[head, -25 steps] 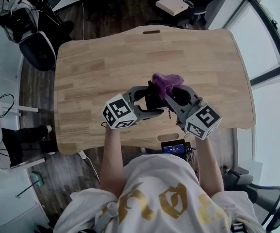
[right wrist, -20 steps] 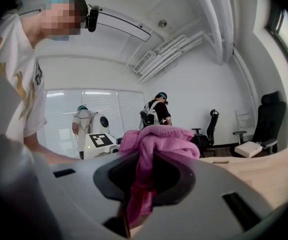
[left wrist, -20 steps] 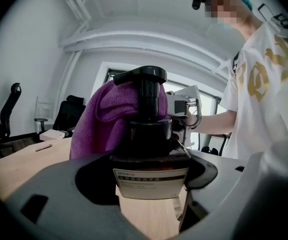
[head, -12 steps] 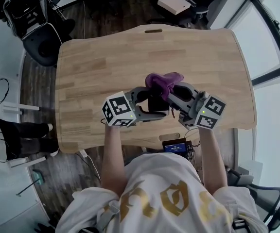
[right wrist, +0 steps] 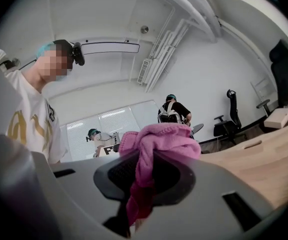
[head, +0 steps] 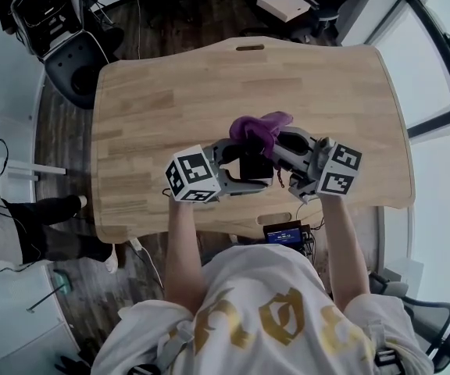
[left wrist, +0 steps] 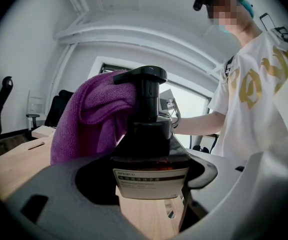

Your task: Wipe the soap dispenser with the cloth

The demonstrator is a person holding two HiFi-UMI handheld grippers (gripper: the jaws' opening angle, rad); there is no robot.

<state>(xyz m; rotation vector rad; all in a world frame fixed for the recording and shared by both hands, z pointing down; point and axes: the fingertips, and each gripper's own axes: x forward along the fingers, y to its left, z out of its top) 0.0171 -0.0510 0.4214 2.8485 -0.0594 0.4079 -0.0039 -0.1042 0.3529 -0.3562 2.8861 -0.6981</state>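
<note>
Over the wooden tabletop (head: 170, 92) the left claw (head: 239, 172) grips the dark soap dispenser (left wrist: 151, 144); the right claw (head: 286, 153), clamped on the purple cloth (head: 256, 129), holds it against the pump; wiping looks under way, the lower body probably left.

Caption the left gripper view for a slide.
Left gripper holds the dark soap dispenser, purple cloth bunched against it.

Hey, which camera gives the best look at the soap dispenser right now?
The left gripper view: the soap dispenser fills the centre, pump head and label visible, gripped in the left tool. The head view shows just a dark shape by the purple cloth. In the right gripper view the cloth mostly hides it.
</note>
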